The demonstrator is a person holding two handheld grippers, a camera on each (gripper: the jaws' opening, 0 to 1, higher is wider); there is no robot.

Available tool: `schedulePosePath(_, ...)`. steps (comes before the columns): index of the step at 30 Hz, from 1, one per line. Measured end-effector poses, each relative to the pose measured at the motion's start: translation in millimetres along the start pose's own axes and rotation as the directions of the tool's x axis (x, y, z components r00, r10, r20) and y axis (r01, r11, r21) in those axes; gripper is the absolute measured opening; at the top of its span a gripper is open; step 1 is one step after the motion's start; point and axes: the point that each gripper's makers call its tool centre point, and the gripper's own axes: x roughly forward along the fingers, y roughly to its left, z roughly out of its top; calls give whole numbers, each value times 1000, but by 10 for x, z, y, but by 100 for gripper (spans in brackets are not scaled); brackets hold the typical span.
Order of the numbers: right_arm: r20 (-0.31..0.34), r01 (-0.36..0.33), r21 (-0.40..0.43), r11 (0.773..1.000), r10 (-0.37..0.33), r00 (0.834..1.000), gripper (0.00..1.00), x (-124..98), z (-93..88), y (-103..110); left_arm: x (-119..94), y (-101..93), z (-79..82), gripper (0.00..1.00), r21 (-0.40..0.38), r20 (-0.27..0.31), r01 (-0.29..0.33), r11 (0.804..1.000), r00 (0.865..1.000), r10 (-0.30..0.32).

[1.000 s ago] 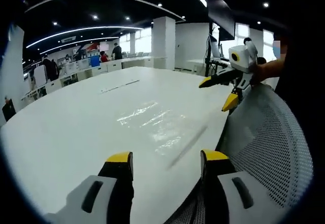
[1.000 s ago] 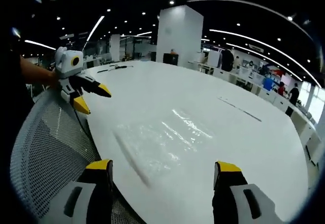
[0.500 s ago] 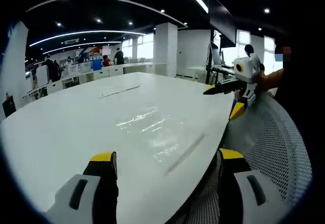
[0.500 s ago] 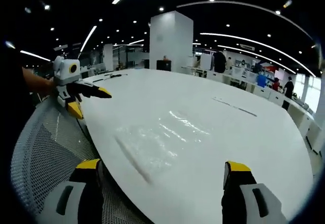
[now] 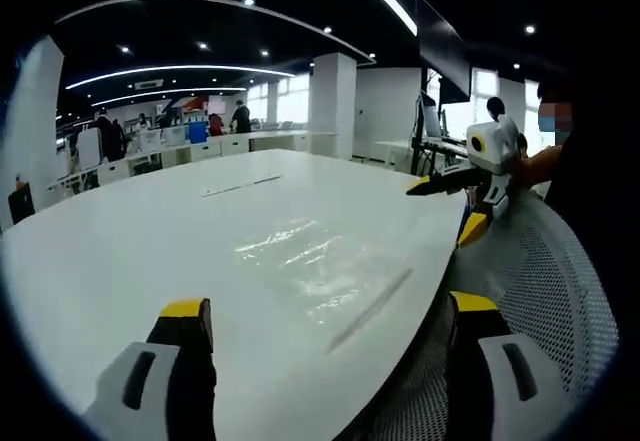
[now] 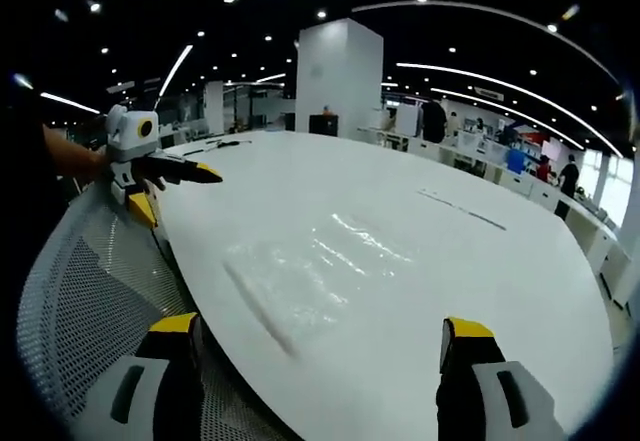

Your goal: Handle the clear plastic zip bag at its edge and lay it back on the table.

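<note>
In the left gripper view the left gripper [image 5: 325, 311] shows two yellow-tipped jaws set wide apart with nothing between them, hanging over the near edge of the table [image 5: 120, 251]; the bag [image 5: 320, 261] lies flat on the table just beyond the jaws, its dark zip edge nearest the table's rim; right of the bag, past the rim, sits a mesh chair back [image 5: 545, 291]; above the chair the right gripper [image 5: 455, 206] is held by a hand [image 5: 535, 161], its jaws spread and empty, well apart from the bag.

In the right gripper view the left gripper [image 6: 175, 191] appears left of the bag [image 6: 310, 276], jaws spread, over the chair back [image 6: 90, 301]; the bag rests flat on the table [image 6: 500, 281], zip edge toward the rim; the right gripper [image 6: 325, 326] stands open and empty just short of the bag.
</note>
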Motion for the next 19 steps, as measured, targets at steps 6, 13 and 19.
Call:
schedulePosePath(6,-6,2,7,1000,-2,1000,100,3,-14,-7,-4,14,19,99,4,6,-10,1000,1000,10)
schedulePosePath(13,-2,6,8,1000,-6,1000,100,2,-13,-21,4,1,5,99,9,-5,-5,1000,1000,5)
schedulePosePath(19,-2,6,13,1000,-6,1000,100,3,-14,-28,7,-13,7,99,12,-10,-1,1000,1000,1)
